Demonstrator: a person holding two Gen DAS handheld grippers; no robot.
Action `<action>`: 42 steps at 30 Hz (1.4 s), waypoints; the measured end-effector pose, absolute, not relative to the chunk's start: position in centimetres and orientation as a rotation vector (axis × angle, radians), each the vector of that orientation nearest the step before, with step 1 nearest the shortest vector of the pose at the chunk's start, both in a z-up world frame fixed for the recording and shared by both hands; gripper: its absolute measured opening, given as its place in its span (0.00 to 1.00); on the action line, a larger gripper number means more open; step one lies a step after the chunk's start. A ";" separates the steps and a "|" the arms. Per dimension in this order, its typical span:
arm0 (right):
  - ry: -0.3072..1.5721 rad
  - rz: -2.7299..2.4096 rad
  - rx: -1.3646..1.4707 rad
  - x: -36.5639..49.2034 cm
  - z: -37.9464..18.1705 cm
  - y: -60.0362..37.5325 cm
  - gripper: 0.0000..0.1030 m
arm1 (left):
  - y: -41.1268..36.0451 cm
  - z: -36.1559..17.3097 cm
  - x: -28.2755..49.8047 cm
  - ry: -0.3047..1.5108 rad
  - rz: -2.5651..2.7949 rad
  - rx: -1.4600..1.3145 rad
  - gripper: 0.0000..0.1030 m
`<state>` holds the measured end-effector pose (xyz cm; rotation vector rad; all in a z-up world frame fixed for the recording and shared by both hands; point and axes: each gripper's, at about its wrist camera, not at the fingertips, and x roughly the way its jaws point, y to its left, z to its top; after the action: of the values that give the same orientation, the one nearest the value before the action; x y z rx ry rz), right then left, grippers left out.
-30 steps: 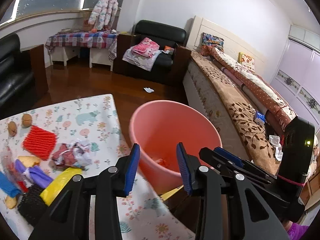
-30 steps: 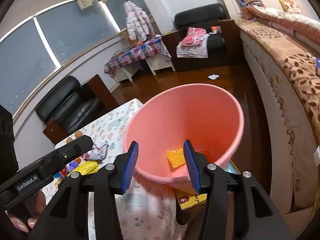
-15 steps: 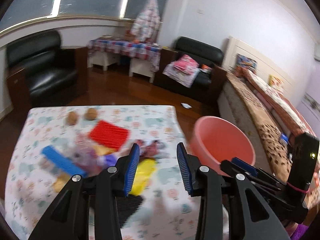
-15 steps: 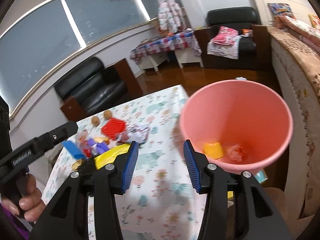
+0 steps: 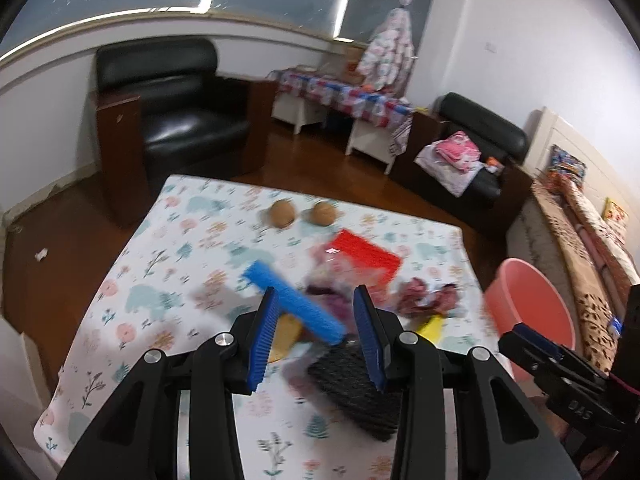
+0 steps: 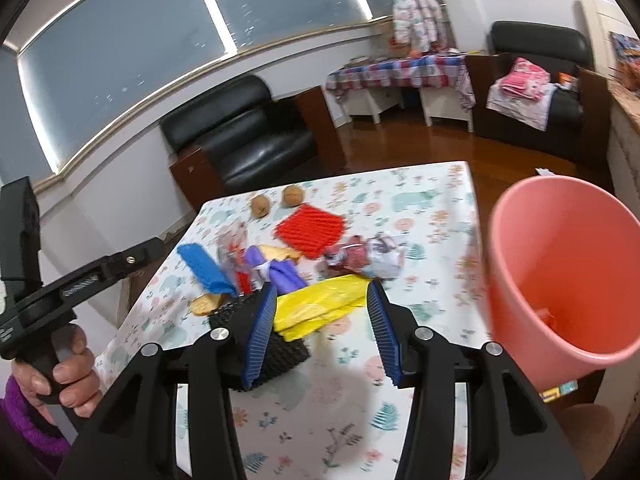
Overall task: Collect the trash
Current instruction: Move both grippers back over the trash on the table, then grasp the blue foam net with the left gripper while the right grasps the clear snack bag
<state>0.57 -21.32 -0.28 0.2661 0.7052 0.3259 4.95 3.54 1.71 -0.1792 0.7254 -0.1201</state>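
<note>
Left tongs (image 5: 316,334) spread and empty above a heap of trash on the table (image 5: 168,240): blue strip (image 5: 294,304), black mesh pad (image 5: 356,388), yellow bag (image 6: 316,306). Right tongs (image 6: 322,332) likewise spread, holding nothing, over the yellow bag. Pink bin (image 6: 560,276) just beside the table's right edge. Risks, judged: overlapping scraps snagging together, dragging neighbours off the table; slippery bag sliding free before reaching the bin.
</note>
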 end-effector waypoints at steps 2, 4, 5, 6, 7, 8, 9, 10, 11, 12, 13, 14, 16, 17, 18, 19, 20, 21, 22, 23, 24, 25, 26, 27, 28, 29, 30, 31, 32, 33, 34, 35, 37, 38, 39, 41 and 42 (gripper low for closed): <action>0.714 0.352 0.256 1.2 -0.5 -20.4 0.47 | 4.3 1.0 5.4 0.751 -0.102 -0.203 0.37; 0.723 0.381 0.248 1.7 -0.5 -19.4 0.47 | 5.1 0.4 6.2 0.776 -0.092 -0.243 0.37; 0.728 0.392 0.245 2.0 -0.6 -19.0 0.47 | 5.2 0.3 6.4 0.785 -0.090 -0.257 0.37; 0.733 0.405 0.243 2.3 -0.6 -18.5 0.47 | 5.5 0.0 7.0 0.798 -0.086 -0.279 0.37; 0.738 0.417 0.239 2.6 -0.7 -18.0 0.47 | 5.7 -0.2 7.4 0.806 -0.084 -0.293 0.37; 0.741 0.426 0.235 2.9 -0.7 -17.6 0.47 | 5.9 -0.4 7.9 0.818 -0.081 -0.314 0.37; 0.744 0.436 0.229 3.1 -0.7 -17.2 0.47 | 6.0 -0.7 8.5 0.834 -0.078 -0.336 0.37; 0.746 0.447 0.223 3.4 -0.7 -16.7 0.47 | 6.3 -1.1 8.8 0.850 -0.080 -0.353 0.37; 0.747 0.455 0.219 3.7 -0.7 -16.4 0.47 | 6.4 -1.4 9.3 0.868 -0.082 -0.370 0.37; 0.748 0.462 0.215 4.0 -0.8 -16.1 0.47 | 6.5 -1.7 9.6 0.879 -0.084 -0.382 0.36; 0.751 0.471 0.212 4.3 -0.8 -15.7 0.47 | 6.7 -2.1 9.9 0.894 -0.089 -0.401 0.29; 0.754 0.477 0.210 4.7 -0.9 -15.3 0.47 | 6.8 -2.5 10.1 0.905 -0.095 -0.415 0.25; 0.763 0.490 0.208 5.3 -1.0 -14.7 0.47 | 7.0 -2.9 10.4 0.915 -0.104 -0.428 0.12; 0.766 0.495 0.208 5.6 -1.1 -14.4 0.47 | 7.1 -3.0 10.5 0.911 -0.105 -0.427 0.10; 0.770 0.499 0.206 5.8 -1.2 -14.0 0.47 | 7.2 -2.9 10.4 0.900 -0.106 -0.424 0.07; 0.773 0.504 0.205 6.1 -1.3 -13.7 0.47 | 7.3 -2.9 10.4 0.892 -0.106 -0.420 0.07; 0.774 0.508 0.204 6.2 -1.3 -13.4 0.47 | 7.4 -2.7 10.3 0.881 -0.107 -0.414 0.07; 0.777 0.511 0.201 6.5 -1.4 -13.2 0.47 | 7.5 -2.6 10.2 0.872 -0.108 -0.411 0.07; 0.782 0.513 0.196 6.7 -1.5 -12.8 0.47 | 7.6 -2.4 10.1 0.862 -0.111 -0.406 0.07; 0.787 0.515 0.190 6.9 -1.6 -12.5 0.47 | 7.7 -2.2 10.0 0.853 -0.115 -0.403 0.07; 0.790 0.514 0.187 7.1 -1.7 -12.2 0.47 | 7.8 -2.1 9.9 0.846 -0.117 -0.400 0.07; 0.795 0.510 0.178 7.3 -1.9 -11.9 0.47 | 7.9 -1.8 9.7 0.835 -0.120 -0.392 0.07; 0.796 0.507 0.173 7.3 -1.9 -11.8 0.47 | 7.9 -1.7 9.6 0.828 -0.121 -0.387 0.07; 0.795 0.506 0.169 7.5 -2.0 -11.6 0.46 | 7.9 -1.4 9.4 0.819 -0.124 -0.380 0.07; 0.796 0.504 0.167 7.6 -2.2 -11.5 0.46 | 7.9 -1.3 9.3 0.814 -0.125 -0.376 0.07; 0.799 0.501 0.164 7.7 -2.3 -11.4 0.46 | 8.0 -1.1 9.1 0.808 -0.126 -0.371 0.07; 0.807 0.497 0.163 7.9 -2.4 -11.4 0.46 | 8.0 -1.0 9.0 0.804 -0.128 -0.368 0.07; 0.815 0.500 0.175 8.0 -2.5 -11.4 0.46 | 8.0 -0.9 8.9 0.799 -0.131 -0.366 0.07; 0.820 0.504 0.187 8.1 -2.6 -11.4 0.39 | 8.1 -0.8 8.8 0.795 -0.136 -0.363 0.07; 0.828 0.507 0.197 8.2 -2.7 -11.5 0.33 | 8.1 -0.6 8.6 0.791 -0.138 -0.361 0.07; 0.837 0.511 0.206 8.3 -2.7 -11.6 0.24 | 8.1 -0.5 8.5 0.786 -0.140 -0.358 0.07; 0.840 0.516 0.215 8.3 -2.8 -11.7 0.20 | 8.1 -0.3 8.3 0.781 -0.142 -0.357 0.07; 0.839 0.521 0.232 8.3 -2.7 -12.1 0.14 | 8.1 -0.2 8.2 0.776 -0.145 -0.357 0.07; 0.837 0.522 0.240 8.2 -2.6 -12.3 0.13 | 8.1 0.0 8.1 0.773 -0.147 -0.357 0.07; 0.833 0.523 0.251 8.0 -2.4 -12.6 0.13 | 8.0 0.1 8.0 0.770 -0.148 -0.358 0.07; 0.821 0.527 0.273 7.7 -2.0 -13.2 0.12 | 7.9 0.4 7.7 0.763 -0.153 -0.357 0.07; 0.811 0.525 0.278 7.5 -1.7 -13.5 0.12 | 7.8 0.5 7.7 0.759 -0.155 -0.355 0.07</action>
<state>7.49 -13.50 -1.71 0.2779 0.8109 0.5246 7.65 7.81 0.53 -0.3552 0.7592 -0.1553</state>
